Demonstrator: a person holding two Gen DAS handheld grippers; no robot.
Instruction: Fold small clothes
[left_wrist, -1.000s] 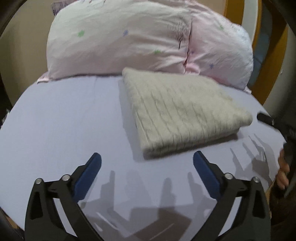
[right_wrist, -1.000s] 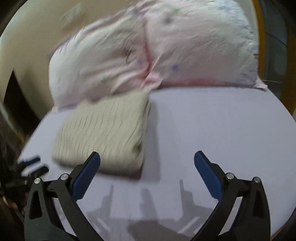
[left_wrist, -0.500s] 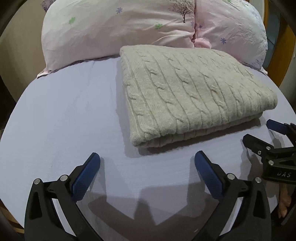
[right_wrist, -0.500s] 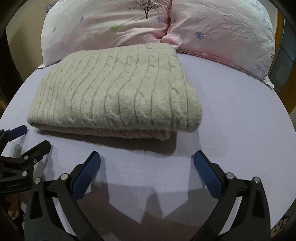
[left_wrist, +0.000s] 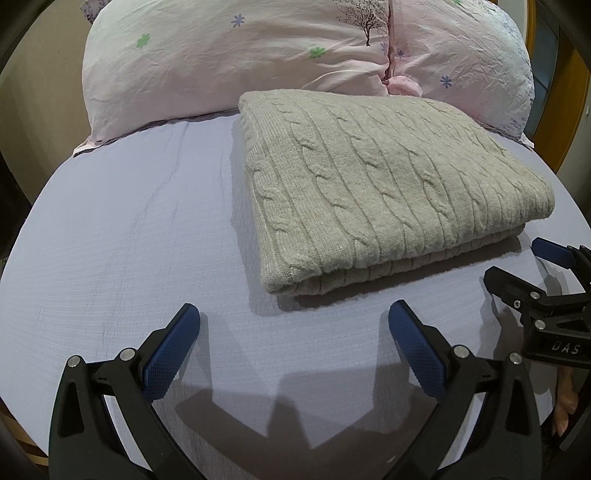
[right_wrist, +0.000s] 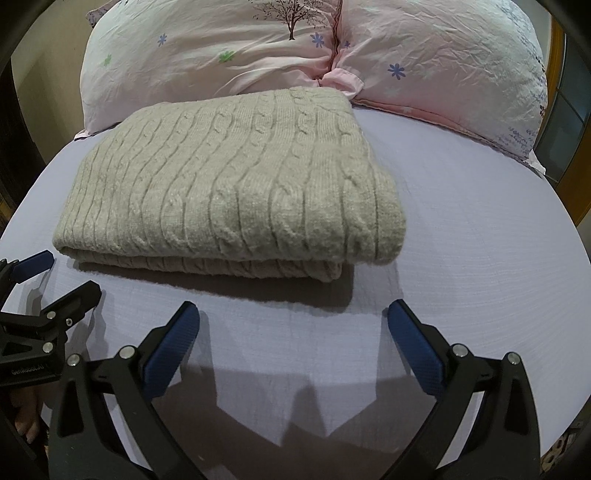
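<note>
A folded beige cable-knit sweater (left_wrist: 384, 184) lies flat on the lavender bed sheet (left_wrist: 129, 229), its far edge against the pillows. It also shows in the right wrist view (right_wrist: 236, 184). My left gripper (left_wrist: 293, 325) is open and empty, just short of the sweater's near left corner. My right gripper (right_wrist: 293, 325) is open and empty, just short of the sweater's near right corner. Each gripper shows at the edge of the other's view: the right one (left_wrist: 532, 266) and the left one (right_wrist: 62, 273), both beside the sweater's near edge.
Two pink flowered pillows (left_wrist: 236, 55) (right_wrist: 443, 66) stand against the head of the bed behind the sweater. A wooden frame (left_wrist: 569, 110) rises at the far right. The sheet (right_wrist: 480, 240) spreads on both sides of the sweater.
Both grippers have moved in closer to the sweater's near edge, and the views have steadied. The jaws stay open. The sweater has not moved.
</note>
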